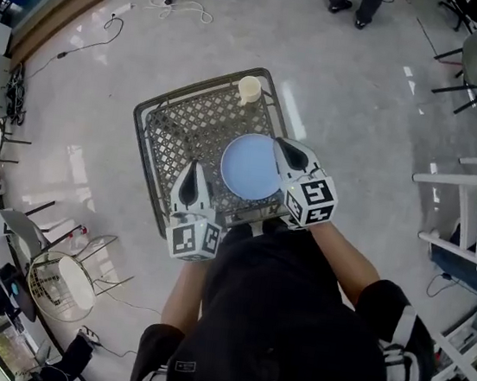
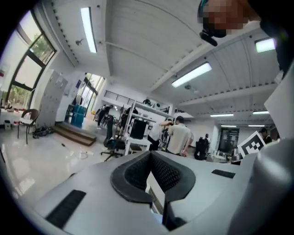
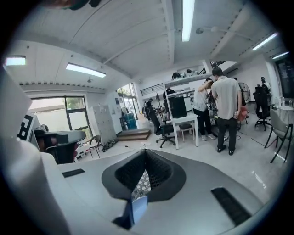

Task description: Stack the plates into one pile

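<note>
Rim of the pale blue plate (image 1: 248, 167) is nipped between the jaws of the right claw (image 1: 288, 155), on the plate's right side; the right gripper view shows a blue sliver in the narrow gap. The plate lies on the metal lattice worktop (image 1: 177, 129). The left claw (image 1: 190, 189) is pressed together, near the plate's left edge but apart from it. A cream cup (image 1: 249, 88) stands at the worktop's far edge.

Black shirt (image 1: 282, 322), grey left claw (image 1: 193, 169) and right claw (image 1: 281, 146) (black-padded), square-marked cubes (image 1: 193, 239).
</note>
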Available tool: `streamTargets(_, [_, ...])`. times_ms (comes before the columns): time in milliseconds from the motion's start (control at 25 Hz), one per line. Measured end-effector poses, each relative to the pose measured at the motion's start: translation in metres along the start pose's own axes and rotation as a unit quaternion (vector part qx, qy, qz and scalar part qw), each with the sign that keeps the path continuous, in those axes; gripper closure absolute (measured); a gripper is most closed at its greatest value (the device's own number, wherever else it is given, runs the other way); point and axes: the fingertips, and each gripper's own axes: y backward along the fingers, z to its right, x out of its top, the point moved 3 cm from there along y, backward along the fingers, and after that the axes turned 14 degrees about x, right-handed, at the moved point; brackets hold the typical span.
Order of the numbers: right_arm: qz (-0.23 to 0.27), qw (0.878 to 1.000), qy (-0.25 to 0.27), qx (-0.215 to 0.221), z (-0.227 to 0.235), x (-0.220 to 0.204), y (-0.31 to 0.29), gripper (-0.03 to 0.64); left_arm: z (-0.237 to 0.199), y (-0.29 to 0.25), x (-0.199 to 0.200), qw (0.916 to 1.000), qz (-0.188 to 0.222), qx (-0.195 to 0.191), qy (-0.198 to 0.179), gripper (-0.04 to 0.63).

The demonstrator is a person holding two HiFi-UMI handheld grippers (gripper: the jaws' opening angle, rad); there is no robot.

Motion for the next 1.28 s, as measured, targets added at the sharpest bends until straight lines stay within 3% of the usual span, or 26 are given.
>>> streamTargets(160, [0.039, 0.999, 0.027, 0.007, -0.033, 0.029, 0.017, 0.607, 0.009, 0.021, 0.043, 0.9973, 0.065, -0.017, -0.030, 0.580])
streamTargets(320, [0.072, 0.997, 0.036, 0.019, -0.063, 0.043, 0.031, 0.607, 0.012, 0.035, 0.054, 0.9939, 0.092, -0.031, -0.052, 0.580])
streamTargets(680, [0.089, 0.995, 0.033, 0.005, -0.067, 0.045, 0.034, 0.607, 0.015, 0.035, 0.055, 0.9923, 0.094, -0.058, -0.056, 0.580])
streamTargets(1280, [0.089, 0.995, 0.038, 0.000, -0.065, 0.048, 0.025, 0.607, 0.008, 0.022, 0.057, 0.9933, 0.087, -0.059, -0.049, 0.580])
